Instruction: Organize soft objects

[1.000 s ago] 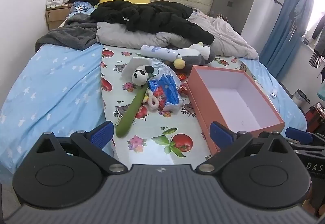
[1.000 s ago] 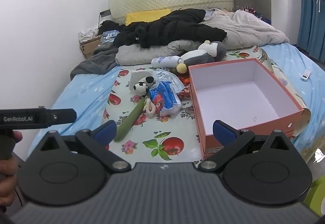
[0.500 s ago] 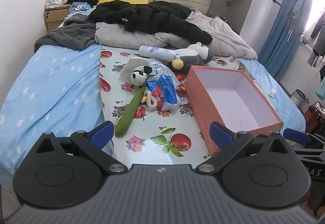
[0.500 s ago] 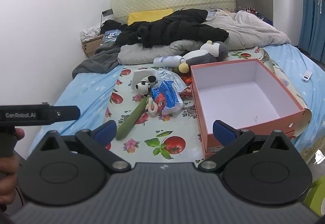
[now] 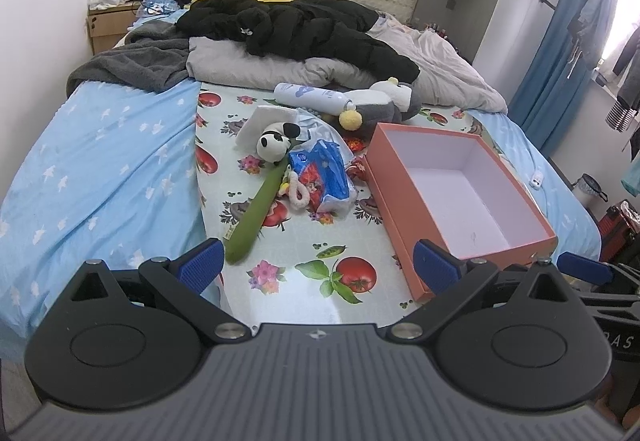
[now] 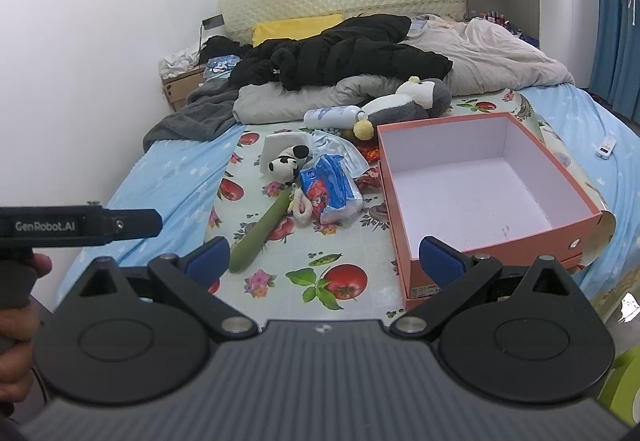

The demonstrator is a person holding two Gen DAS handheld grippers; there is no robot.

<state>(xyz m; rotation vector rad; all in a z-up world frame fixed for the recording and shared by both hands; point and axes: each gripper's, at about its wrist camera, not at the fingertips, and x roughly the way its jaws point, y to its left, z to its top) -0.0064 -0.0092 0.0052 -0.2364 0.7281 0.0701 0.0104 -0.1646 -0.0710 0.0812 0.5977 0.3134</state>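
Both grippers are held wide apart and empty at the foot of the bed [image 5: 100,161]. Nearest the left gripper [image 5: 316,267], just beyond its left finger, the green plush stick [image 5: 256,215] is found. Its long axis runs away and slightly rightward, toward the panda toy [image 5: 276,145]. The orange box [image 5: 400,209] is set to the right, nearer the right gripper [image 6: 324,255].
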